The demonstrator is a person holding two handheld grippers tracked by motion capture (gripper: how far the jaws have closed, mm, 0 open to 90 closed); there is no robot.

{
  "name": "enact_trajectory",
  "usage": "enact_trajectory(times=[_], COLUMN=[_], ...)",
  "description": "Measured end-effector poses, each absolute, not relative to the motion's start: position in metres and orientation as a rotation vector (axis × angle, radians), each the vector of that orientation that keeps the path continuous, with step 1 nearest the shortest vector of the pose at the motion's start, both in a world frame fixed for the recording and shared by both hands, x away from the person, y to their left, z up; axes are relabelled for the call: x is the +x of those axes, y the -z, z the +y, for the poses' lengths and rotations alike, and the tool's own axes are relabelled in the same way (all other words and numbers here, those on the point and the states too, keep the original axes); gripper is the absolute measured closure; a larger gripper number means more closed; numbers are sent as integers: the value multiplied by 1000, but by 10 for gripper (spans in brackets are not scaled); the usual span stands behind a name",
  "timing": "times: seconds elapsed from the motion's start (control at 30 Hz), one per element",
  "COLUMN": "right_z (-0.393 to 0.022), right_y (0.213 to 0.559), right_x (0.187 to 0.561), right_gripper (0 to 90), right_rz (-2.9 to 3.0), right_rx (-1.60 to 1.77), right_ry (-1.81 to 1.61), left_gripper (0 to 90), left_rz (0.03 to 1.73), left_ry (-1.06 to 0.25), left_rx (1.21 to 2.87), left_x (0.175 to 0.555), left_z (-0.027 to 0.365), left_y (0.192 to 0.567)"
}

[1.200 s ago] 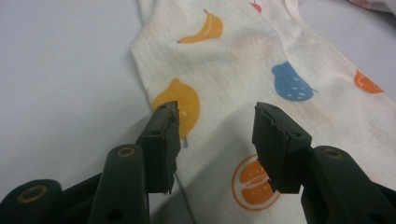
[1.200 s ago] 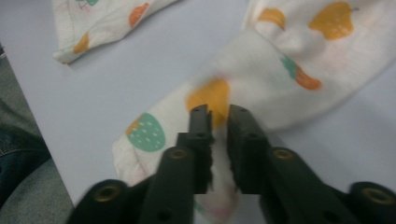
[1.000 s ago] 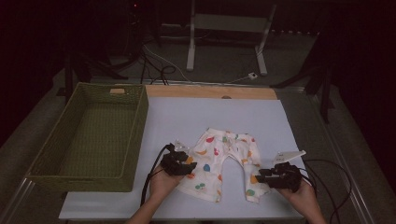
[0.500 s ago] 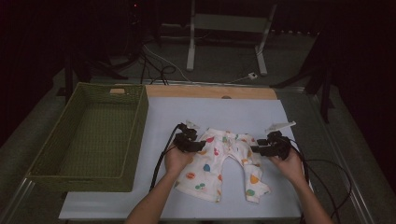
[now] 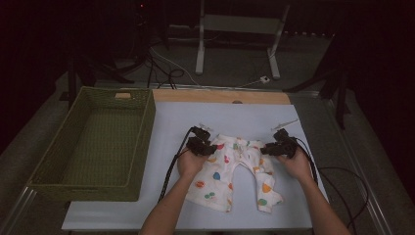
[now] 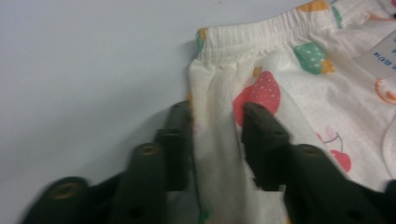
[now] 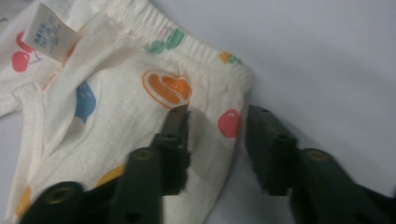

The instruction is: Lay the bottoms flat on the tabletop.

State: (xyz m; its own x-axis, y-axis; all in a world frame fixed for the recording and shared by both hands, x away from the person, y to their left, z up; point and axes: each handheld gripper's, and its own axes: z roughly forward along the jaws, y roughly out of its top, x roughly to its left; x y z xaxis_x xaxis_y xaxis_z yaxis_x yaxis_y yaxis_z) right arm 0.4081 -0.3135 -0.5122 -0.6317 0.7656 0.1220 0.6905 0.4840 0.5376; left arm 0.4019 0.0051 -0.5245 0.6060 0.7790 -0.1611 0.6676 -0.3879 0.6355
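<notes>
A green woven basket (image 5: 93,142) sits at the left of the high view. Right of it, at lower centre on the white table (image 5: 235,115), lie small fruit-print trousers (image 5: 235,171). The left gripper (image 5: 201,146) and right gripper (image 5: 280,147) sit at the two waistband corners: this looks like the grasping step. Both sets of jaws have just been closing. The left gripper view shows a fold of fabric (image 6: 217,135) pinched up between them, the right gripper view the side edge (image 7: 219,135) between jaws not yet pressing it. Next, firm grips, then a lift together. Only the gripper views reveal the elastic waistband and label (image 7: 49,32).

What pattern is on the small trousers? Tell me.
Cream trousers printed with colourful fruit: strawberries, cherries, orange slices. Best in the right gripper view.
</notes>
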Motion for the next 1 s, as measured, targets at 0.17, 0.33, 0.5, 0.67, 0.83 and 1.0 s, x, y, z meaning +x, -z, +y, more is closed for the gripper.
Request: enact_trajectory(times=[0.17, 0.33, 0.5, 0.67, 0.83, 1.0], right_z=[-313, -313, -318, -316, -319, -320], right_y=[512, 509, 505, 511, 512, 502], right_x=[410, 416, 424, 429, 423, 406], right_gripper=[876, 889, 891, 878, 730, 644], right_rz=[2636, 2603, 2533, 2515, 2521, 2554], right_rx=[1255, 1298, 1328, 1354, 1336, 1290], right_ry=[-841, -894, -931, -955, -967, -979], left_gripper=[888, 897, 898, 872, 749, 677], left_rz=[1135, 1166, 1223, 1234, 1212, 1177], left_ry=[-241, -320, -382, -331, -296, -236], left_rx=[2175, 2138, 2052, 2053, 2073, 2067], left_x=[401, 403, 412, 417, 414, 398], left_z=[2, 3, 14, 18, 21, 29], left_y=[524, 520, 509, 512, 513, 512])
